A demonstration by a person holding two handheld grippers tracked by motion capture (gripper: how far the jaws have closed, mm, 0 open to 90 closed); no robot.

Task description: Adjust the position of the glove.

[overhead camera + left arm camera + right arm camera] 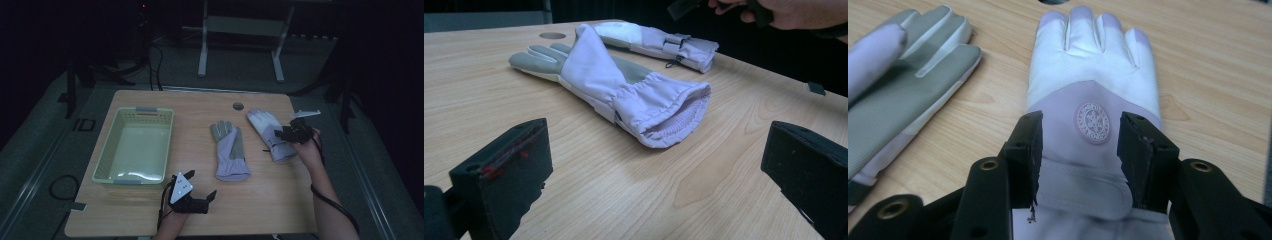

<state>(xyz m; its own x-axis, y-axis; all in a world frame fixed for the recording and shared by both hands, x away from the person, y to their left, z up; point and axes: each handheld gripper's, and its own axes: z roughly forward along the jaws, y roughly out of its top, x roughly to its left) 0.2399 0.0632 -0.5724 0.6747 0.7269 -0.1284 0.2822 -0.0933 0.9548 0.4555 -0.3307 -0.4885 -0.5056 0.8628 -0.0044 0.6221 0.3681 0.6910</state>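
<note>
Two pale lilac-and-white gloves lie on the wooden table (150,210). One glove (231,150) (609,80) (898,85) lies in the middle, grey palm side showing, cuff towards me. The other glove (264,124) (649,40) (1093,65) lies at the right, back up, with a round badge. My right gripper (278,134) (1081,122) is low over this glove's wrist. Its jaws stand partly apart on either side of the badge, and I cannot see them pinching the fabric. My left gripper (201,184) (654,150) rests near the front edge, wide open with nothing between its jaws.
A pale green plastic basket (107,150) stands at the table's left and looks empty. A round cable hole (238,106) sits at the far middle edge. White frame legs (202,55) stand on the floor beyond the table. The surroundings are dark.
</note>
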